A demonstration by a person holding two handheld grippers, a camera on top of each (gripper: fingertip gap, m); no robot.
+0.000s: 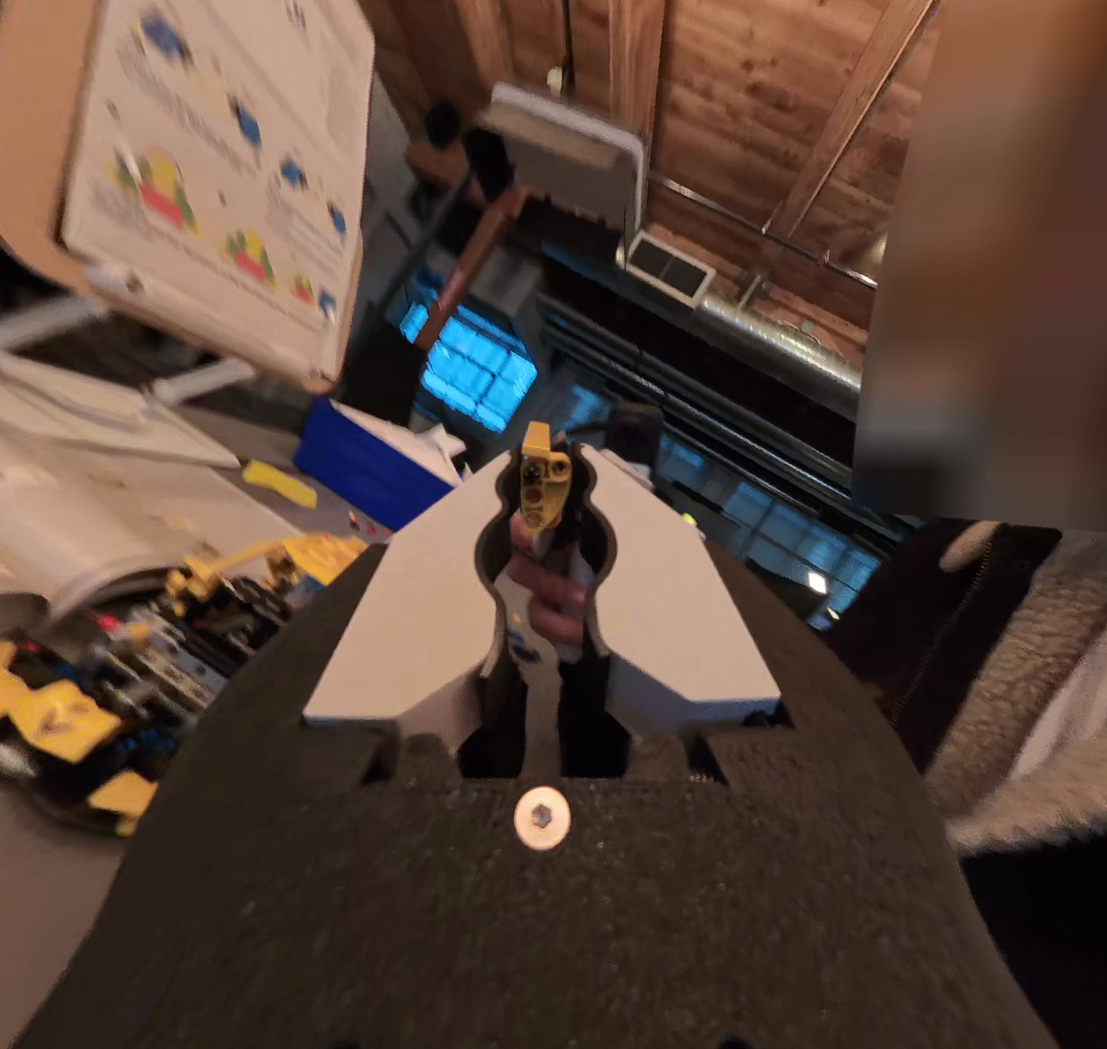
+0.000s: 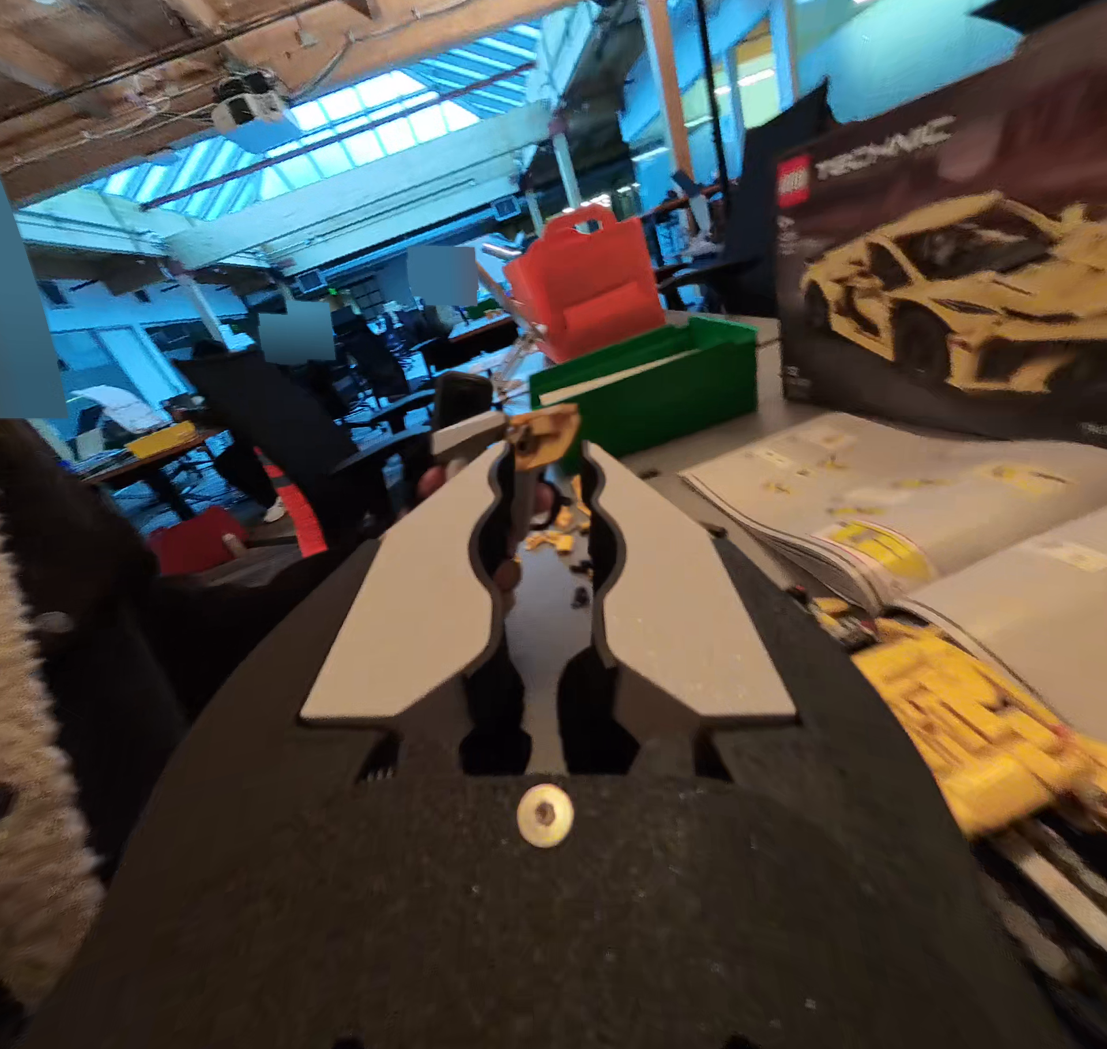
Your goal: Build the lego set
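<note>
The left gripper (image 1: 542, 469) pinches one small yellow plastic lego piece with round holes (image 1: 541, 490) between its two grey fingertips, raised above the table. In the right wrist view that same piece (image 2: 548, 428) shows just beyond the right gripper (image 2: 545, 457), whose two grey fingers stand a narrow gap apart with nothing between the tips; the left gripper's grey finger (image 2: 467, 430) meets the piece from the left.

Beneath, on the grey tabletop (image 2: 542, 607), lie scattered small yellow and black loose parts (image 2: 554, 535), too blurred to count. One half-built yellow and black lego car (image 1: 90, 679) sits at the left gripper's lower left, partly under one open instruction booklet (image 2: 898, 505). Farther off stand one open green plastic bin (image 2: 647, 385) holding something flat and white, one red plastic container with a handle (image 2: 590, 289) behind it, one dark lego box printed with a yellow car (image 2: 946, 301), and one blue box (image 1: 365, 463).
</note>
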